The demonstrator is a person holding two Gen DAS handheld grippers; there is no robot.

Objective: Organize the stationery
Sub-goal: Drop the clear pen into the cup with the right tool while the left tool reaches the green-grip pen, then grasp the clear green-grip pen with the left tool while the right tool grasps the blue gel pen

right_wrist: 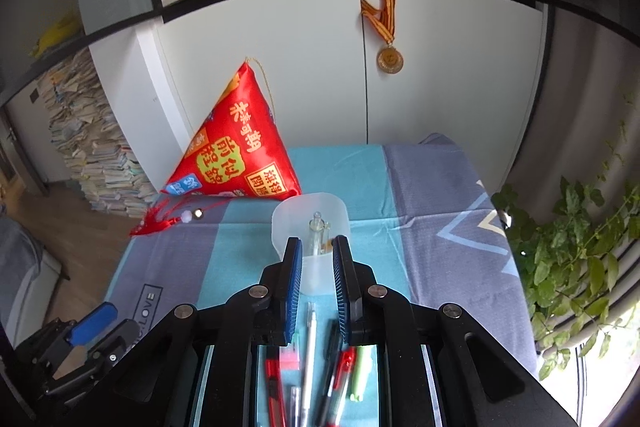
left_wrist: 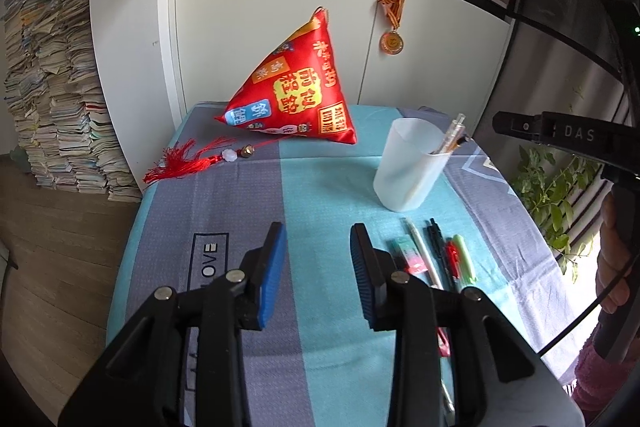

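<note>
On the table [left_wrist: 320, 187], under a cloth of blue-grey and turquoise bands, one translucent white cup [left_wrist: 408, 167] stands upright toward the far right, with a few clear-barrelled pens [left_wrist: 452, 137] leaning in it; their exact count cannot be told. Just near of the cup, loose stationery lies in a row on the cloth: from the right wrist view, one red utility knife [right_wrist: 274, 379] at the left, one pink-and-green eraser [right_wrist: 291, 357], one white pen [right_wrist: 309, 347], one black pen [right_wrist: 331, 343], one red pen [right_wrist: 342, 371] and one light green highlighter [right_wrist: 360, 371] at the right. The left claw [left_wrist: 318, 247] hangs released above the cloth to the left of that row, its blue pads apart with nothing between them. The right claw [right_wrist: 316, 267] is held over the row, pointing at the cup, its pads drawn close but with a slim gap and gripping nothing; its body seen from the left wrist view carries the letters "DAS". The cloth bears a boxed word ending in "LOVE". At the far left sits one red pyramid-shaped pillow [left_wrist: 292, 87] covered in yellow Chinese characters, with one red tassel [left_wrist: 184, 159] trailing from it. One medal [right_wrist: 389, 59] on a striped ribbon hangs on the white cupboard behind.
</note>
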